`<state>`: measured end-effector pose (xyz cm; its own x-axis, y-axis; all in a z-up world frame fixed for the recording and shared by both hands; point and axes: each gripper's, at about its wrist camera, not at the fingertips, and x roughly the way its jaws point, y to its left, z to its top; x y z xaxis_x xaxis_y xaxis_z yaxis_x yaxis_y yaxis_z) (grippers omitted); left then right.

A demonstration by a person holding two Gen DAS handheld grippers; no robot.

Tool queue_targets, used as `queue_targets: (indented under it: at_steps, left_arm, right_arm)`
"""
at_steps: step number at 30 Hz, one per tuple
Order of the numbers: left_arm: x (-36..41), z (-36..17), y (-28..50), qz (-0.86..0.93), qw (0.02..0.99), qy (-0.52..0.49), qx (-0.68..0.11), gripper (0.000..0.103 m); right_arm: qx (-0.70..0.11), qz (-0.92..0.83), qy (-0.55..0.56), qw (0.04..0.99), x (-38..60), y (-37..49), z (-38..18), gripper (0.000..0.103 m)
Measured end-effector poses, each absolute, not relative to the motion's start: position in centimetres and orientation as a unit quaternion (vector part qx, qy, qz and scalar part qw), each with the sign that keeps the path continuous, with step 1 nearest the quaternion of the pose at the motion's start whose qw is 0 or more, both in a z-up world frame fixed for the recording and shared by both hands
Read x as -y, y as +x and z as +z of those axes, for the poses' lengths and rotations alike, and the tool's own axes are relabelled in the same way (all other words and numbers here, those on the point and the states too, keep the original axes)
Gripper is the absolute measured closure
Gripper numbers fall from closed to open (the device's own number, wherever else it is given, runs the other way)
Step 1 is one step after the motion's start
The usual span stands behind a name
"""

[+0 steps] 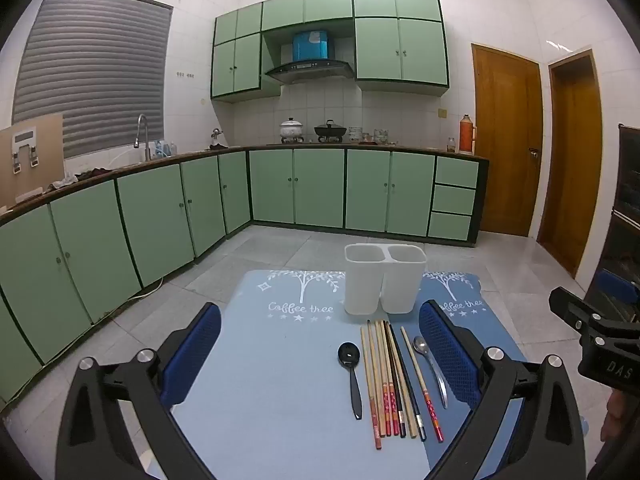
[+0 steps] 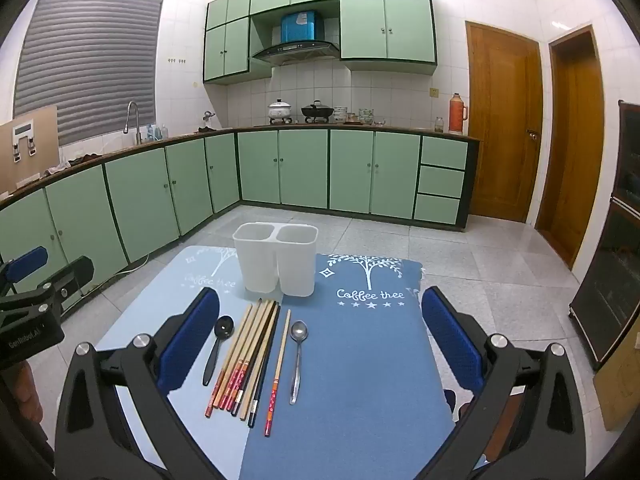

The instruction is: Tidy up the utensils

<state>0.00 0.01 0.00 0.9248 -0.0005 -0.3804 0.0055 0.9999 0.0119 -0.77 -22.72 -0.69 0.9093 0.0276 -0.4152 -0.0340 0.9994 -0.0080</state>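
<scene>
Ahead of both grippers stands the empty two-cup holder (image 2: 275, 258) at the far end of the mat (image 2: 360, 360), so I judge nothing is sorted yet. The chopsticks (image 2: 248, 356) and two spoons lie between my right gripper's (image 2: 320, 336) spread fingers; my left gripper (image 1: 320, 344) is spread and empty too. Next I would pinch the steel spoon (image 2: 298, 356), which lies clear of the bundle.

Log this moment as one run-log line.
stage: start | left claw: open, empty | right claw: open, empty | chopsticks, black spoon, metal spoon: on mat | white holder: upright, nothing seen inside
</scene>
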Motion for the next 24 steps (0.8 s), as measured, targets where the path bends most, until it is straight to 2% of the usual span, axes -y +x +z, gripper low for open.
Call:
queue_targets:
  at_steps: [24]
  left_arm:
    - [-0.04, 0.04, -0.02, -0.002, 0.981, 0.004, -0.195, 0.006]
  right_arm:
    - [-0.214, 0.017, -0.004, 0.977, 22.76, -0.67, -0.89, 0.005]
